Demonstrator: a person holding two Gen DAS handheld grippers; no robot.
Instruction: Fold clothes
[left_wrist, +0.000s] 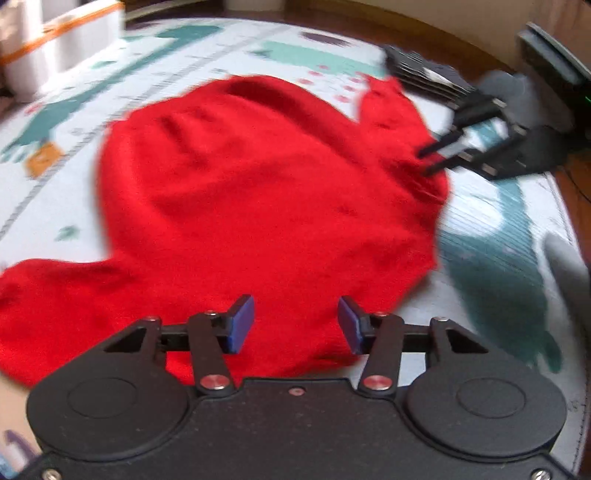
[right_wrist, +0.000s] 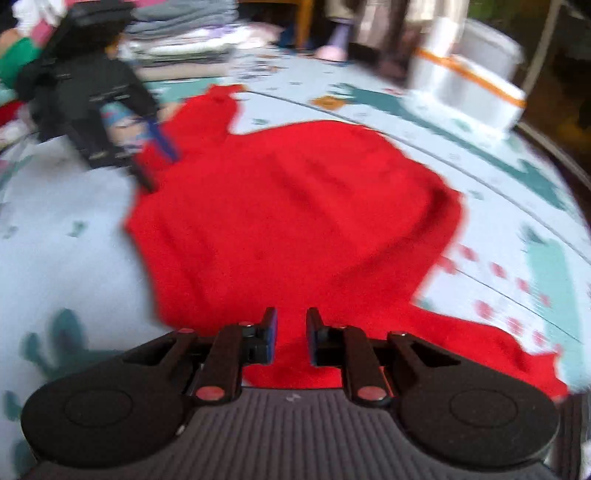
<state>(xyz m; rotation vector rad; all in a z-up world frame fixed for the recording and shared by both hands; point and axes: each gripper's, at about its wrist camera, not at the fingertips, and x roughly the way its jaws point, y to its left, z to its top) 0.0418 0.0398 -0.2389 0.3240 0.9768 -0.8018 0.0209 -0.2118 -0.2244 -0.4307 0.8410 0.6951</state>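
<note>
A red sweater (left_wrist: 266, 199) lies spread on a patterned play mat (left_wrist: 147, 85); it also shows in the right wrist view (right_wrist: 295, 221). My left gripper (left_wrist: 295, 325) is open, its jaws wide apart over the sweater's near edge, with one sleeve stretching left (left_wrist: 55, 295). My right gripper (right_wrist: 291, 334) is open with a narrower gap, just above the sweater's opposite edge; a sleeve runs off to its right (right_wrist: 498, 354). Each gripper appears in the other's view: the right one (left_wrist: 432, 158) at the sweater's far right edge, the left one (right_wrist: 155, 162) at its far left edge.
A white box with an orange band (right_wrist: 469, 92) stands at the mat's edge, also in the left wrist view (left_wrist: 62, 40). A stack of folded clothes (right_wrist: 184, 40) lies beyond the mat. A dark device (left_wrist: 554, 74) sits at the far right. Both views are motion-blurred.
</note>
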